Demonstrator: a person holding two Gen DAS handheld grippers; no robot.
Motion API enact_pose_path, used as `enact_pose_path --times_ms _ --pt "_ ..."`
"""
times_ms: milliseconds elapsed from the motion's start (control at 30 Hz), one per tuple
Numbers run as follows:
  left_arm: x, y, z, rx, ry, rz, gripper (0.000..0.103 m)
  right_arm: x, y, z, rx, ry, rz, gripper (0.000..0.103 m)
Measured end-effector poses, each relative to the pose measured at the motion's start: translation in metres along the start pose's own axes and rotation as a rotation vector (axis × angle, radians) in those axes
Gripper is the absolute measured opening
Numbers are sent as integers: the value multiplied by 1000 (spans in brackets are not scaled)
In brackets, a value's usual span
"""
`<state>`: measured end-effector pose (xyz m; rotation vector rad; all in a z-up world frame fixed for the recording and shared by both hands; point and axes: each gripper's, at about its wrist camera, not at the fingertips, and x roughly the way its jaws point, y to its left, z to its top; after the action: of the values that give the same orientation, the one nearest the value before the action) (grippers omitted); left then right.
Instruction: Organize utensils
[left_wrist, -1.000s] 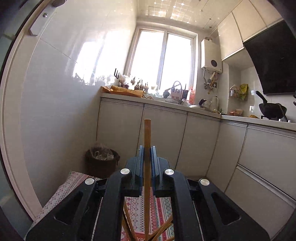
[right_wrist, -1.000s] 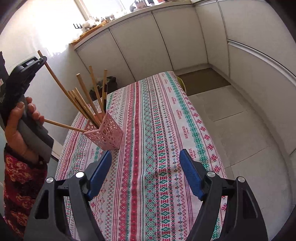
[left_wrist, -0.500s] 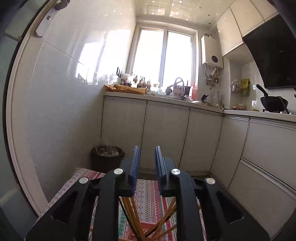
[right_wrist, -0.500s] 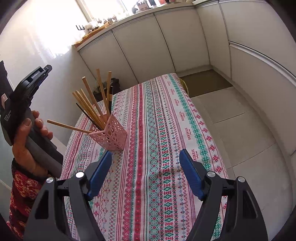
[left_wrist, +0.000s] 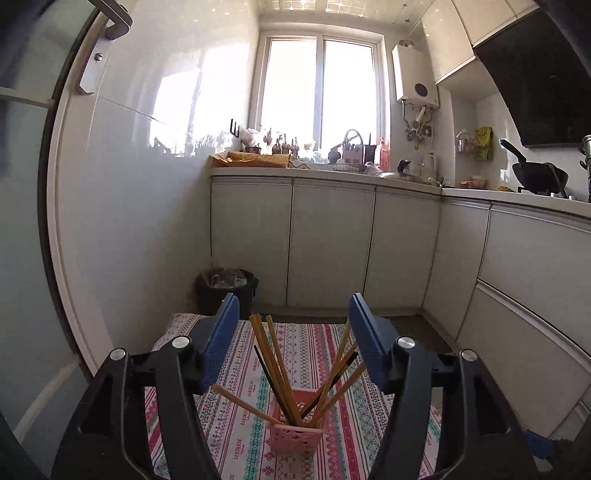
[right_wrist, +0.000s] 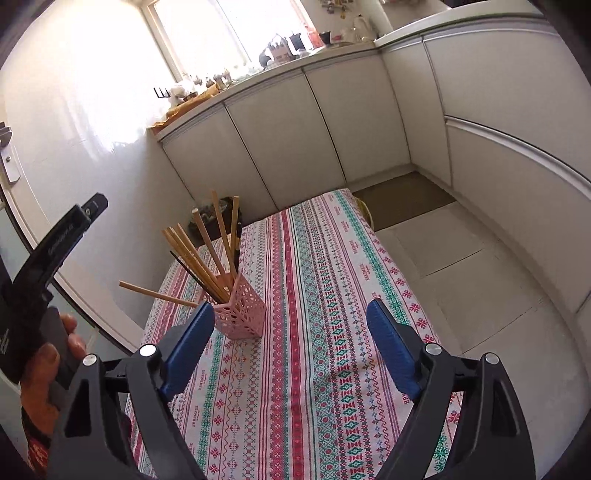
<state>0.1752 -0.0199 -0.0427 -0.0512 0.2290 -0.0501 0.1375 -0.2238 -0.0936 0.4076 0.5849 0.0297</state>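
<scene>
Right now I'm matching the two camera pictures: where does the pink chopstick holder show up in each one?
Left wrist view: the pink chopstick holder stands at bottom centre, between the open left tongs.
Right wrist view: it stands left of centre, just beyond the left finger of the open right tongs.
Shared landmark: the striped tablecloth under it.

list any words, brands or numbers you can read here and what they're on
Tablecloth: rows of small red printed words run along the stripes, too blurred to read.
Left gripper body, seen in the right wrist view: pale lettering on its black side, too small to read.
No other text is visible.
</scene>
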Motion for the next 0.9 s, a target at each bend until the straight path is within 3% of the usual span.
enact_pose_path --times_ms 267,633,900 --pt "-36 6 9 16 54 41 95 -23 18 13 -18 -95 -82 91" --pt "-94 13 16 68 130 87 96 -89 47 9 -53 -225 -146 96" --pt "-140 25 16 22 122 84 96 -127 66 1 -103 -233 -203 96"
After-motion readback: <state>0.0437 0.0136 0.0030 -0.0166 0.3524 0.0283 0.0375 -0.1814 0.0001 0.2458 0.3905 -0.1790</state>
